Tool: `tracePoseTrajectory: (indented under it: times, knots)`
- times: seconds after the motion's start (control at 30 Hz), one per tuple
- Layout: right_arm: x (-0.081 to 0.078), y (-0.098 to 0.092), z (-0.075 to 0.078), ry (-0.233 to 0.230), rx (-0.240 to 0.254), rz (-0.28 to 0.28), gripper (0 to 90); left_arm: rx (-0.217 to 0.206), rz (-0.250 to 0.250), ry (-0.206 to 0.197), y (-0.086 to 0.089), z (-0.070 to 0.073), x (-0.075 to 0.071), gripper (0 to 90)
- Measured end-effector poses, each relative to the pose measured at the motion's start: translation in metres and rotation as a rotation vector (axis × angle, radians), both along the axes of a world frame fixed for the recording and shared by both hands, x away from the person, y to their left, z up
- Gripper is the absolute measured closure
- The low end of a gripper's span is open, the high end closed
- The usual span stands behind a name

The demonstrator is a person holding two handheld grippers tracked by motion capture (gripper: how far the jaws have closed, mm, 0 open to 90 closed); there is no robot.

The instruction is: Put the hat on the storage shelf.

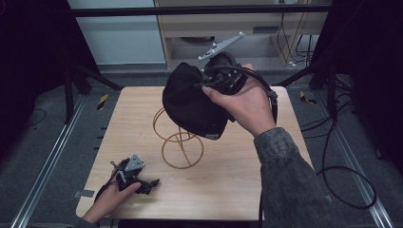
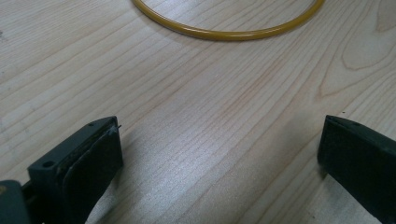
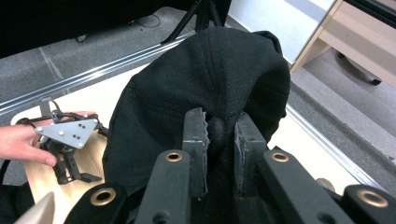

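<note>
Holding: the right hand-held gripper (image 1: 207, 84) has its jaws clamped on a fold of the black cap (image 1: 192, 102), carrying it in the air above the far half of the counter (image 1: 237, 180).
Grip detail: in the right gripper view the toothed pads (image 3: 198, 135) pinch a bunch of cap (image 3: 205, 79) fabric between them; the rest of the cap balloons out past the jaws.
Cap position: it hangs right over the top of the yellow wire stand (image 1: 179, 142), hiding the stand's upper loop, so I cannot tell whether it touches the wire.
Left side: the left hand-held gripper (image 1: 151, 183) rests low on the near-left of the counter, jaws spread wide with nothing between them. In the left gripper view its pads (image 2: 93, 163) sit apart over bare wood, the stand's base ring (image 2: 229, 32) lying just beyond.
Risk one: the pinch takes only a small fold, so the cloth could slide out if the cap is tugged or swung.
Risk two: the stand looks light and thin; a snagged brim or a sideways drag could tip it over.
Risk three: nothing steadies the base, since the left gripper sits apart from it.
In the way: the cap itself blocks the high view of the stand's top.
Around: metal rails (image 1: 47, 156) on the floor at both sides, loose cables (image 1: 342, 185) on the right, a pale cabinet (image 1: 237, 28) at the far end.
</note>
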State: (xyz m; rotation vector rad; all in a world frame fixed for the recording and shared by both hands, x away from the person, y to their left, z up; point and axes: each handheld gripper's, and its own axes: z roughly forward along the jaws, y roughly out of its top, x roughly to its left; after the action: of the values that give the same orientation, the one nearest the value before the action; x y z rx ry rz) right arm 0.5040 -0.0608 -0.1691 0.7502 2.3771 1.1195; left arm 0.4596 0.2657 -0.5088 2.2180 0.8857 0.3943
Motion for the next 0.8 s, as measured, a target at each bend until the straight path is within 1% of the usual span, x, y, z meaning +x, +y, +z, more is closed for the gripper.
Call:
tracePoseTrajectory:
  times: [0.2,0.23,0.37,0.43,0.47,0.53,0.57,0.8]
  knots:
    - [0.004,0.011,0.003,0.007,-0.012,0.018,78.4,0.001,-0.002,0.001,-0.001,0.0,-0.001,0.0]
    - [0.008,0.015,0.003,0.024,-0.01,0.023,78.3,0.001,-0.004,0.001,-0.001,0.0,-0.001,0.0]
    - [0.012,0.02,0.003,0.036,-0.015,0.029,78.3,0.001,-0.005,0.001,-0.001,0.0,-0.001,0.0]
    - [0.014,0.025,0.001,0.05,-0.024,0.03,78.3,0.001,-0.006,0.001,-0.001,0.0,-0.001,0.0]
    - [0.015,0.03,0.0,0.053,-0.034,0.035,78.3,0.001,-0.006,0.001,-0.001,0.0,-0.001,0.0]
    - [0.016,0.031,-0.001,0.053,-0.038,0.039,78.2,0.001,-0.006,0.001,-0.001,0.0,-0.001,0.0]
    - [0.016,0.036,-0.002,0.059,-0.044,0.046,78.2,0.001,-0.007,0.001,-0.001,0.0,-0.001,0.0]
    - [0.019,0.045,-0.006,0.067,-0.058,0.06,78.2,0.002,-0.007,0.001,-0.001,0.0,-0.001,0.0]
